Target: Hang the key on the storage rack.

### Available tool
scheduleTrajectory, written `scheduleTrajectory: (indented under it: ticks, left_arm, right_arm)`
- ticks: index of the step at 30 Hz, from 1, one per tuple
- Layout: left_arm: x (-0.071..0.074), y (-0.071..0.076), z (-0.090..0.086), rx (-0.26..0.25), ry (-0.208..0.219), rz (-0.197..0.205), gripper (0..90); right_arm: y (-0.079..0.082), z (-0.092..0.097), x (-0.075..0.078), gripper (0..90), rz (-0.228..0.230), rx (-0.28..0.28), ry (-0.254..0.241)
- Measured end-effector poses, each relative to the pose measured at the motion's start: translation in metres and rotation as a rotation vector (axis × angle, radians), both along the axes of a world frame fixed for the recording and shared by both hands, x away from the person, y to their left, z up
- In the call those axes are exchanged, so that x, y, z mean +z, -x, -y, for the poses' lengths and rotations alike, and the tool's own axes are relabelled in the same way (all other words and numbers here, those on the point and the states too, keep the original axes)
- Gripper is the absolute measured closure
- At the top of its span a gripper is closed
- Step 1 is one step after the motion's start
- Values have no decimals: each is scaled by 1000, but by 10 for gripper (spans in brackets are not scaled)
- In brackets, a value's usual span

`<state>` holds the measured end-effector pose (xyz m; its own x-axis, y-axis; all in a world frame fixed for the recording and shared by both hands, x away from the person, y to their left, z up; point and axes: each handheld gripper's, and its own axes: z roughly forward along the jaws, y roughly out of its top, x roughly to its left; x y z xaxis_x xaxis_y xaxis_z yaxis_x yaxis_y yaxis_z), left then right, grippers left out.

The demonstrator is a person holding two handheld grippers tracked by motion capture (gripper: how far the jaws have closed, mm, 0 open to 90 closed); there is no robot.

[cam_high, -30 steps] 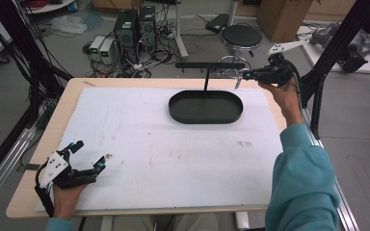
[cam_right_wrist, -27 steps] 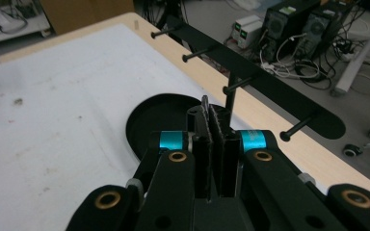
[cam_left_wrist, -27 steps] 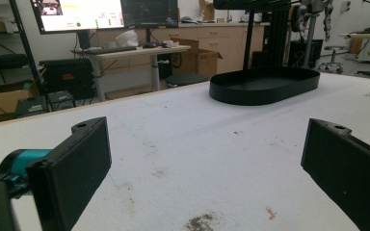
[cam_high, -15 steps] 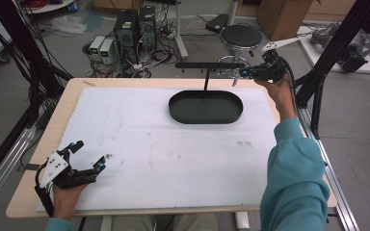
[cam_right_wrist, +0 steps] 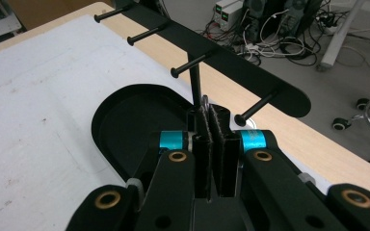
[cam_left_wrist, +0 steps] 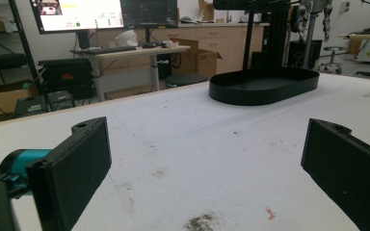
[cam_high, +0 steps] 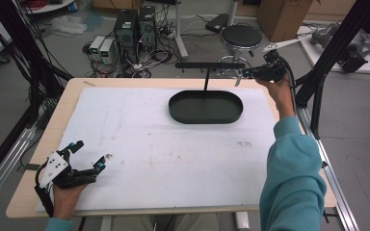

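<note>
**Small ring at the peg rack: hanging step not yet complete**

The right tool [cam_high: 243,74] is held raised beside the far right end of the black metal stand, level with its black horizontal bar with pegs [cam_high: 210,65]. In the right gripper view the jaws are seen clenched together on a small, thin, pale metal loop [cam_right_wrist: 205,102], of which only the top edge shows above the pads; its exact kind cannot be told. The loop is held just in front of one black peg [cam_right_wrist: 189,65], close to the thin upright post. Whether the loop is already over a peg or merely beside it cannot be told.

The stand's black oval tray base [cam_high: 205,108] sits on the far half of the white foam-covered tabletop [cam_high: 173,154], and nothing is seen lying in it. All four pegs in the right gripper view appear bare.

The left tool [cam_high: 89,154] rests on the near left corner of the tabletop, well apart from the stand. Its jaws are spread wide and nothing is held between them, as confirmed in the left gripper view.

Judgement: the pick-up is done and the item has been carried to the rack. What is left is placing the loop on a peg and releasing it. The task is judged well past halfway.
</note>
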<state>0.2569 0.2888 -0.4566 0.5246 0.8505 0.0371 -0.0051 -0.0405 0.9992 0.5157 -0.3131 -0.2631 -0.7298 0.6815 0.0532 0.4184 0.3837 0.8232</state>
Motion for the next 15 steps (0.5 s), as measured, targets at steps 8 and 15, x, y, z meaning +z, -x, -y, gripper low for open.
scheduleTrajectory:
  ticks: [8,15]
  left_arm:
    - [0,0,0,0,-2,0,40]
    - [0,0,0,-1,-2,0,40]
  right_arm:
    - [-6,-2,-5,886,-8,-19,9]
    - [-10,0,-8,886,1,-36,13]
